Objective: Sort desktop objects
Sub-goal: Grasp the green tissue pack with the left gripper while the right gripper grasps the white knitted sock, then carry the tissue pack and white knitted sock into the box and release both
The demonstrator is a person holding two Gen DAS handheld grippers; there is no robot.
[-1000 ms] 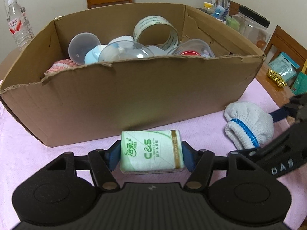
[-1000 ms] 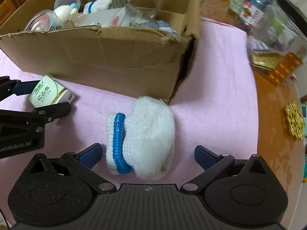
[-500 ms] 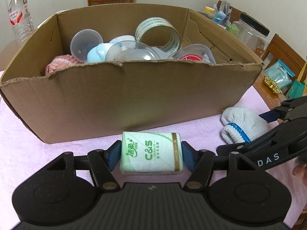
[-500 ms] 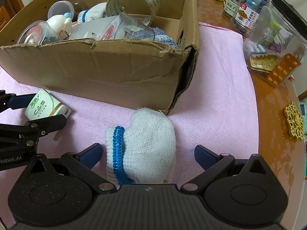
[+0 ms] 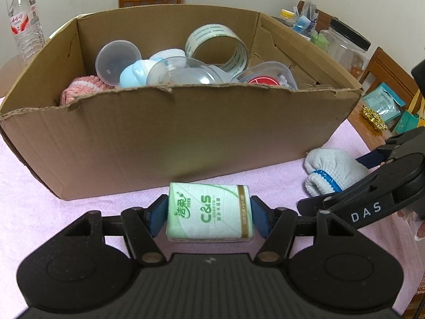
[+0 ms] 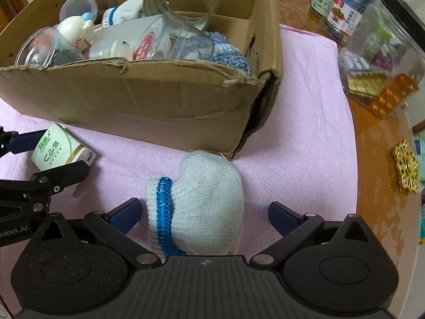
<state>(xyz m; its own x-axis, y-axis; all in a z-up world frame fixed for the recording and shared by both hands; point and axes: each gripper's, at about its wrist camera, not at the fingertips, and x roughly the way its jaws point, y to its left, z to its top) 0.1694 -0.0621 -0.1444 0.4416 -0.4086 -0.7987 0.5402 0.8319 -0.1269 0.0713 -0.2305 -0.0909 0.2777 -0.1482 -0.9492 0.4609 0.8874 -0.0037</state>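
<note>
Left claw [image 5: 209, 214]: closed on a green-and-white "C&S" pocket tissue pack [image 5: 208, 214], blue pads pressed against the pack's two short ends. From the right wrist view the same pack [image 6: 59, 149] appears tilted and close above the pink textured cloth [image 6: 305, 122] covering the desk; whether it touches the cloth cannot be told.

Right claw [image 6: 203, 212]: jaws spread wide, gripping nothing. A white knitted glove bundle with a blue cuff stripe [image 6: 198, 207] lies on the cloth between the two blue fingers. The left finger is just beside the cuff edge; the right finger stands clear of the glove. In the left wrist view this glove [image 5: 332, 174] lies ahead and to the right of the left claw, partly covered by the black frame of the right claw.

Directly ahead of both claws: a large open brown cardboard box [image 5: 186, 138] with a ragged front edge. Its near corner sits just beyond the glove. Contents visible: a roll of clear packing tape [image 5: 216, 46], a translucent plastic cup [image 5: 117, 62], a clear domed lid [image 5: 186, 73], a pink knitted item [image 5: 82, 89], a blue-and-white fuzzy sock [image 6: 225, 50].

Far left of the left claw, beyond the box: a clear plastic water bottle with a red label [image 5: 24, 24].
</note>
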